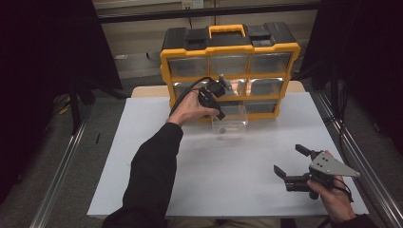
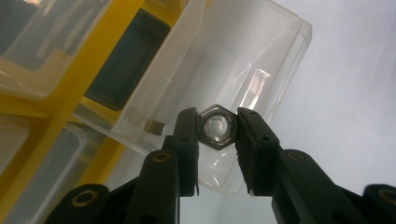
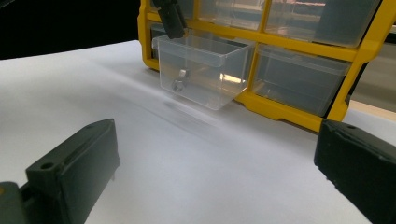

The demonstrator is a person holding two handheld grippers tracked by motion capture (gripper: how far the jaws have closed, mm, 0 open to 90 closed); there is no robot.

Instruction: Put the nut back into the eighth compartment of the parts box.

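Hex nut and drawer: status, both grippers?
Left gripper shut on hex nut, above open clear drawer. Right gripper open, idle on table. Nothing in the way.

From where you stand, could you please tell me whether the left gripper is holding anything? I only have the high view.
Observer: Yes, the left gripper is shut on a metal hex nut, pinched flat between its jaws.
Operator: Thank you. Is the nut over the pulled-out drawer?
Observer: The left gripper view looks past the nut straight into the open top of the clear drawer, so it appears to be above it.
Operator: Is there anything in that drawer already?
Observer: Yes, the right gripper view shows small metal pieces lying near its front wall.
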